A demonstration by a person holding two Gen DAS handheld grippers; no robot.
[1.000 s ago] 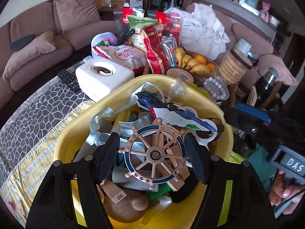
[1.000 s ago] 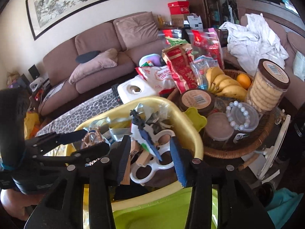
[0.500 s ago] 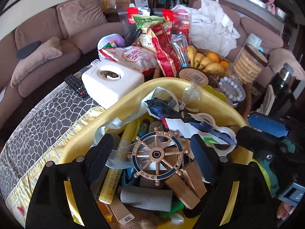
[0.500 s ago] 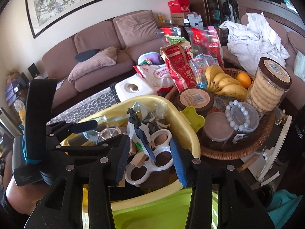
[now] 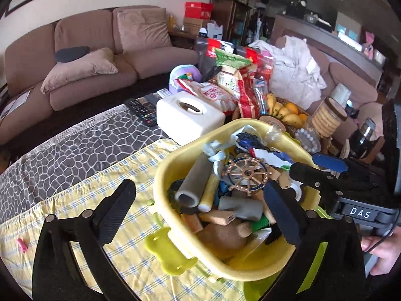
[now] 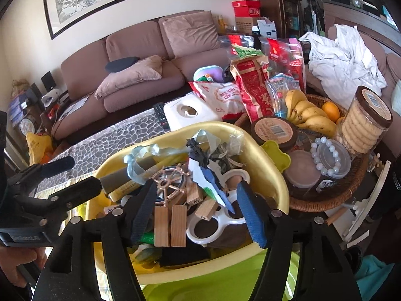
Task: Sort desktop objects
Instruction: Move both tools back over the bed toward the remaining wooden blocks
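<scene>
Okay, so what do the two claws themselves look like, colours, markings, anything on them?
Both are black plastic frames with silver screw heads. The left claw has black ribbed pads and yellow-green strips on its arms. The right claw has one blue ribbed pad and one dark pad. In the left view the right tool's body carries a white "DAS" label, with a thin cable by the hand.

We see a pale yellow tub [image 5: 175, 165] on a yellow cloth [image 5: 82, 200] checked in blue; left of that, a grey covering [image 5: 75, 148] with a cobbled pattern. In the tub lie a copper ship's wheel [image 5: 246, 174] with a dark blue ring, a grey tube [image 5: 195, 178] and plain wooden blocks [image 6: 170, 222]. Far off stand a white tissue box [image 5: 188, 118], yellow bananas [image 6: 308, 115] and a mauve-brown sofa [image 6: 140, 57]; the small thing [image 5: 21, 245] near left is perhaps pink
</scene>
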